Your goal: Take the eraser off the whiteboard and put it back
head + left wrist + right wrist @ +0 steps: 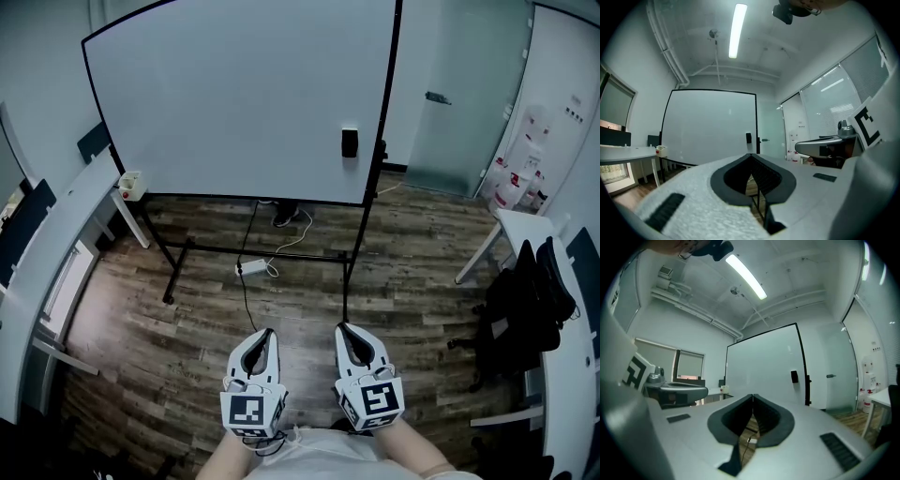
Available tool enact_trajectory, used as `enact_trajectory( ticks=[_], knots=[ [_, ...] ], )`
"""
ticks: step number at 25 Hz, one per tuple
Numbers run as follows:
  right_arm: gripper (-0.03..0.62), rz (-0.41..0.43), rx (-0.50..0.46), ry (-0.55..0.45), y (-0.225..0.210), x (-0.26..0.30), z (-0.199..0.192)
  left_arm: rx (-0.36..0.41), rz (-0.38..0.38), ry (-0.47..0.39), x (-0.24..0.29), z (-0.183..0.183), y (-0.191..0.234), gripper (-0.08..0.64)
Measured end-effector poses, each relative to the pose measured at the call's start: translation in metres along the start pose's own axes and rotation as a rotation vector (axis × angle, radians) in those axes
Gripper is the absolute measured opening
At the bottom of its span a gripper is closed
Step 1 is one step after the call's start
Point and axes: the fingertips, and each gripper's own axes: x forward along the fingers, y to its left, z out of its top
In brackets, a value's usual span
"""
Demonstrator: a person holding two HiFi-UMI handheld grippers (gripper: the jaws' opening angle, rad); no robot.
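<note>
I am holding my left claw [266, 335] and my right claw [345, 331] side by side, low in front of my body, both pointing level toward twelve o'clock. In the left gripper view my left claw [751, 156] is showing its jaws pressed together with nothing between them. In the right gripper view my right claw [753, 396] is doing the same: tips meeting, nothing pinched.

Beyond the tips the wooden floor [412, 244] is running out bare, with a white power strip [250, 267] lying at about twelve o'clock by the foot of the stand.

Past that the whiteboard [234, 94] is standing upright on its frame, well apart from me. The eraser [350, 142] is sitting on the board's face, low and near its right edge, at roughly twelve o'clock from my right claw and one o'clock from my left. It is showing as a small dark block in both gripper views [748, 138] [794, 376].

I am judging this as the very start: the approach, with the eraser not yet taken off. The next move is asking me to close the distance, lift the right claw to the eraser's height, spread its jaws wider than the block, and line them up on its two sides before squeezing.
</note>
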Motion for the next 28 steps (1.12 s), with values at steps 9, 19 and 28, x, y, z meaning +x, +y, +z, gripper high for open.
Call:
enact_trajectory(
  ticks=[9,19,28],
  knots=[
    [0.026,0.011,0.032,0.022,-0.015,0.054,-0.011,-0.035,-0.015,-0.004,0.047,-0.007,0.032,0.015],
    [0.026,0.061,0.067,0.036,-0.093,0.189,-0.008,-0.057,-0.048,0.001,0.198,-0.002,0.065,0.015],
    [0.026,0.033,0.027,0.004,-0.183,0.296,0.013,-0.083,-0.065,-0.004,0.338,0.012,0.086,0.015]
  ],
)
